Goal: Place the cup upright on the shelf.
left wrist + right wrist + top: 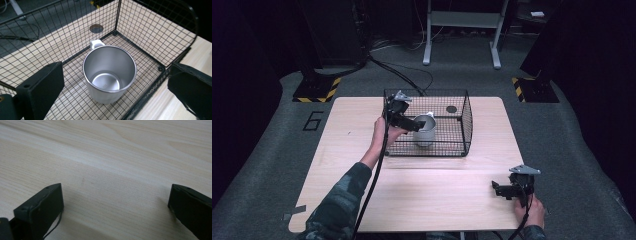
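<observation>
Left gripper (pixel 412 123): held at the left, open side of the black wire basket (pixel 466 125), jaws pointing in toward the steel mug (pixel 426 131). In the left gripper view the jaws stand spread wide, one to each side of the mug (pixel 109 73), neither touching it. Nothing is gripped.

Mug: stands upright on the basket floor, roughly mid-basket, mouth up and empty. Its white handle (pixel 96 44) points away from the gripper, toward the far mesh wall. The basket (pixel 155 32) sits on the far half of the wooden table (pixel 362 200).

Risks, as judged from here:
- The mug wall is smooth, rounded metal. If the jaws close off-centre or near the rim, the mug could squirt out or tip sideways against the mesh.
- One jaw appears close to the basket's front bottom wire. Closing or pushing forward could snag the wire, so the basket would slide on the table or lift with the mug.
- A lift with a weak pinch could let the mug rotate, handle-side down, and knock the mesh.
- The cable trailing from the left gripper could drag on the basket edge.

Right gripper (pixel 504 189): low over bare table near the right front corner, well apart from the basket. Jaws spread, holding nothing; the right gripper view has wood grain (pixel 112 170) between them. Little risk here while it idles.
</observation>
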`<action>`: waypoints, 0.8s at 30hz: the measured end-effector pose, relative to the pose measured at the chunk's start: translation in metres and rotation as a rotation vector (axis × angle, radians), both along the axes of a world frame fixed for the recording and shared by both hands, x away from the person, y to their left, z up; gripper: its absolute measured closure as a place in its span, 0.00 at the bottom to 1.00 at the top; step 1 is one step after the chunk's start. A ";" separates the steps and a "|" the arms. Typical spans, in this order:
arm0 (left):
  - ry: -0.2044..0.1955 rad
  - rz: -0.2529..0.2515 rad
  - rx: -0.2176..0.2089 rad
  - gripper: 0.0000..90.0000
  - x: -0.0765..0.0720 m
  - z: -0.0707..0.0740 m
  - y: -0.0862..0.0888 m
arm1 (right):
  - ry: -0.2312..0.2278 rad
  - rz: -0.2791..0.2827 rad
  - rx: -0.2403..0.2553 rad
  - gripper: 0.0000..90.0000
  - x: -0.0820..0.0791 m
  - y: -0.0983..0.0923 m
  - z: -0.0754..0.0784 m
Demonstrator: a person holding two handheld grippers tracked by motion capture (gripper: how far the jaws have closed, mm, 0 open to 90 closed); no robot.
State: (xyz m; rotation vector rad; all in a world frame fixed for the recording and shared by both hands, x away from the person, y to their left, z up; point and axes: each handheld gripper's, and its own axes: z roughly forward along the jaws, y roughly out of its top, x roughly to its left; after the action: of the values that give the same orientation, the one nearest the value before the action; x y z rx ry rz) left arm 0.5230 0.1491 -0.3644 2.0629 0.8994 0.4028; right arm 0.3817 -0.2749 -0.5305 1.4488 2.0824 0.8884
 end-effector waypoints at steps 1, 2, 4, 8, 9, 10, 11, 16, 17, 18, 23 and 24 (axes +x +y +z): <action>-0.003 -0.006 -0.005 0.01 -0.004 0.002 0.003 | 0.001 0.000 0.000 0.00 0.000 0.000 0.000; -0.006 -0.010 -0.007 0.01 -0.007 0.002 0.005 | 0.002 0.001 -0.001 0.00 0.000 0.000 0.000; -0.025 -0.015 -0.026 0.01 -0.019 0.005 0.012 | -0.002 0.001 0.002 0.00 0.000 0.000 0.000; -0.040 -0.026 -0.023 0.01 -0.030 0.007 0.019 | 0.004 0.001 -0.001 0.00 0.000 0.000 0.000; -0.048 -0.032 -0.027 0.01 -0.037 0.006 0.023 | 0.005 0.002 -0.002 0.00 0.000 0.000 0.000; -0.048 -0.032 -0.027 0.01 -0.037 0.006 0.023 | 0.002 0.001 -0.001 0.00 0.000 0.000 0.000; -0.054 -0.035 -0.029 0.01 -0.044 0.004 0.028 | 0.003 0.001 -0.001 0.00 0.000 0.000 0.000; -0.074 -0.029 -0.031 0.01 -0.060 0.000 0.038 | 0.005 0.002 -0.002 0.00 0.000 0.000 0.000; -0.075 -0.031 -0.027 0.01 -0.063 -0.001 0.040 | 0.006 0.002 -0.002 0.00 0.000 0.000 0.000; -0.078 -0.028 -0.027 0.01 -0.068 -0.001 0.043 | 0.005 0.002 -0.001 0.00 0.000 0.000 0.000; -0.100 -0.017 -0.033 0.01 -0.087 -0.005 0.058 | 0.005 0.003 -0.003 0.00 0.000 0.000 0.000; -0.105 -0.012 -0.029 0.01 -0.090 -0.006 0.061 | 0.005 0.003 -0.003 0.00 0.000 0.000 0.000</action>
State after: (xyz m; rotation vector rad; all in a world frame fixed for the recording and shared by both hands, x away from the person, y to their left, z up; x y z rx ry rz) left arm 0.4327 0.2098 -0.3703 2.0009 0.8250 0.4837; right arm 0.3816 -0.2750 -0.5302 1.4485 2.0885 0.8837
